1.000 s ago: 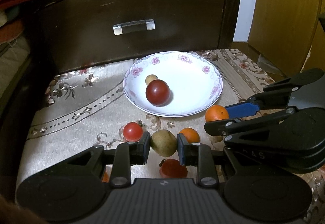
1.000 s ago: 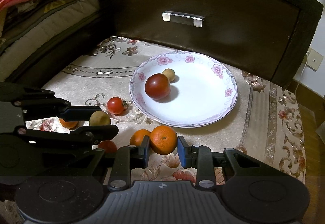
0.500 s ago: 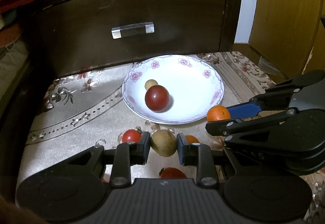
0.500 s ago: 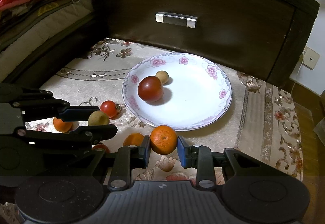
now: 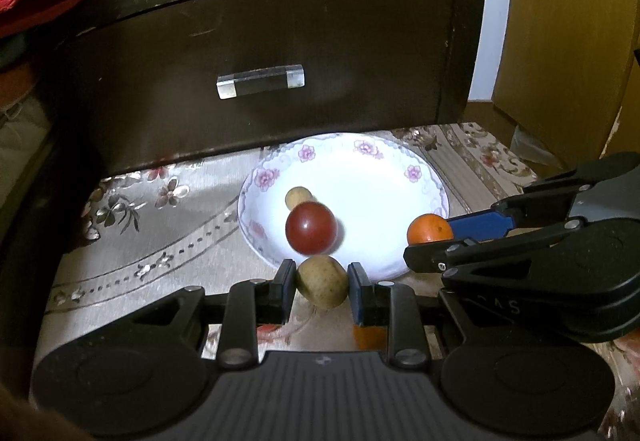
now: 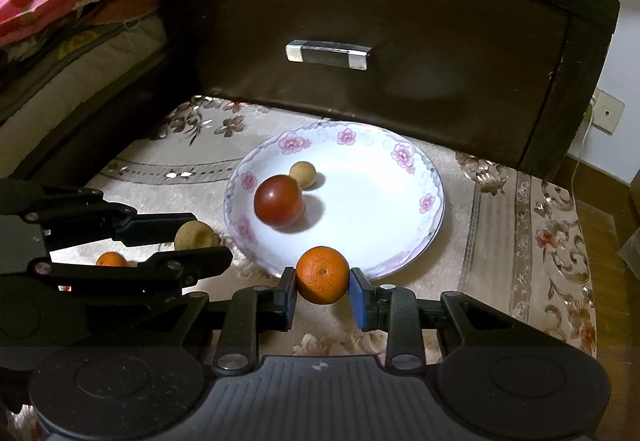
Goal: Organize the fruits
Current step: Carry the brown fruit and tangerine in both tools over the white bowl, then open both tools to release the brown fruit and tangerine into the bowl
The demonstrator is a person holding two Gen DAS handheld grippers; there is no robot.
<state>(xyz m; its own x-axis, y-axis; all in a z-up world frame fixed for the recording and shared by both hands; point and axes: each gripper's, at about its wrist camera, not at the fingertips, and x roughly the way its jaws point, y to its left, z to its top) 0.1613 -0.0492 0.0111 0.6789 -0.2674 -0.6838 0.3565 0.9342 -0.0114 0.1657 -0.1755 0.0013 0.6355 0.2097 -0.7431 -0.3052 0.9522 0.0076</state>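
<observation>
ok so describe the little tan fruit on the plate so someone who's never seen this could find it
Start at the dark drawer front with the clear handle; below it a white flowered plate sits on the patterned cloth. Two fruits lie on the plate's left side. The small tan fruit is the paler, smaller one, touching the far side of the big dark red fruit.

one plate [image 6: 434, 201], two oranges [image 6: 322, 274] (five fruits)

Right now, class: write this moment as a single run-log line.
left gripper: shut on tan fruit | right gripper: shut on orange | plate: dark red fruit, small tan fruit
</observation>
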